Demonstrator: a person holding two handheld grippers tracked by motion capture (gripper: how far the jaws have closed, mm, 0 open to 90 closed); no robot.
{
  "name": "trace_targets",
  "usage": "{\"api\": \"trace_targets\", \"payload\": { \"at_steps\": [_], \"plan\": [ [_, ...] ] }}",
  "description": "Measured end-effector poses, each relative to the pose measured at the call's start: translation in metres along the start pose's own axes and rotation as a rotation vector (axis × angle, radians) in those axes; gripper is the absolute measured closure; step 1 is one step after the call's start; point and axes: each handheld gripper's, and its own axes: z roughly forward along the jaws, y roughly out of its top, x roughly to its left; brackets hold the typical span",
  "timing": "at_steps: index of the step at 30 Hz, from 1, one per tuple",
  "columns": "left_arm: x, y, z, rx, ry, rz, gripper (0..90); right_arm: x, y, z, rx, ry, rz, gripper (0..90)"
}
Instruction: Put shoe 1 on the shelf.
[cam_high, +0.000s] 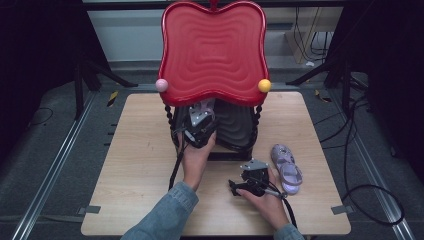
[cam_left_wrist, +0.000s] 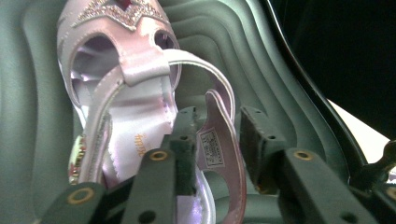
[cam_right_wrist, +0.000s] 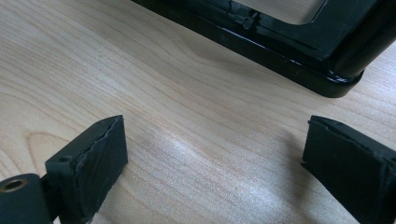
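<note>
A lilac sandal (cam_left_wrist: 121, 93) with a jewelled toe lies on the black ribbed lower shelf (cam_left_wrist: 261, 70) of a stand. My left gripper (cam_left_wrist: 219, 135) reaches in under the stand's red top (cam_high: 212, 50). The sandal's heel strap (cam_left_wrist: 223, 140) stands in the gap between the jaws; the right pad is clear of it, so the gripper is open. A second lilac sandal (cam_high: 286, 167) lies on the wooden table (cam_high: 140, 165) at the right. Just left of it my right gripper (cam_high: 252, 177) rests low over the table, open wide (cam_right_wrist: 215, 154), with bare wood between its jaws.
The stand's black base frame (cam_right_wrist: 280, 51) runs across the table just ahead of my right gripper. Pink (cam_high: 161, 85) and yellow (cam_high: 264, 85) knobs sit at the red top's front corners. Cables and tripod legs lie on the floor around the table.
</note>
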Motion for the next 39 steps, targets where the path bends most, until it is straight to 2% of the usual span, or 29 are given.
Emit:
{"api": "trace_targets", "payload": {
  "at_steps": [7, 16, 21, 23, 28, 29, 32, 34, 37, 39],
  "plan": [
    [-0.004, 0.004, -0.016, -0.021, -0.010, 0.026, 56.3, 0.000, 0.000, 0.000, 0.000, -0.002, -0.003, 6.7],
    [-0.001, 0.003, -0.040, 0.011, -0.014, 0.110, 49.2, 0.000, 0.000, 0.000, 0.001, -0.002, -0.002, 6.6],
    [0.002, 0.002, -0.051, 0.014, -0.020, 0.121, 45.8, 0.000, 0.000, 0.000, 0.000, -0.002, -0.003, 6.6],
    [0.004, 0.000, -0.058, 0.022, -0.032, 0.134, 43.8, 0.000, 0.000, 0.000, 0.000, -0.002, -0.003, 6.6],
    [0.007, -0.004, -0.065, 0.028, -0.056, 0.133, 39.1, 0.000, 0.000, 0.000, 0.000, -0.003, -0.001, 6.6],
    [0.006, -0.006, -0.068, 0.051, -0.080, 0.151, 37.1, 0.000, 0.000, 0.000, 0.000, -0.003, -0.001, 6.6],
    [0.006, -0.008, -0.073, 0.068, -0.108, 0.167, 33.1, 0.000, 0.000, 0.000, 0.001, -0.003, 0.001, 6.6],
    [0.005, -0.008, -0.074, 0.072, -0.113, 0.168, 29.9, 0.000, 0.000, 0.000, 0.001, -0.003, 0.001, 6.6],
    [0.005, -0.010, -0.085, 0.076, -0.121, 0.179, 25.7, 0.000, 0.000, 0.000, 0.001, -0.004, 0.001, 6.6],
    [0.006, -0.012, -0.090, 0.095, -0.130, 0.191, 20.6, 0.000, 0.000, 0.000, 0.001, -0.005, 0.001, 6.6]
  ]
}}
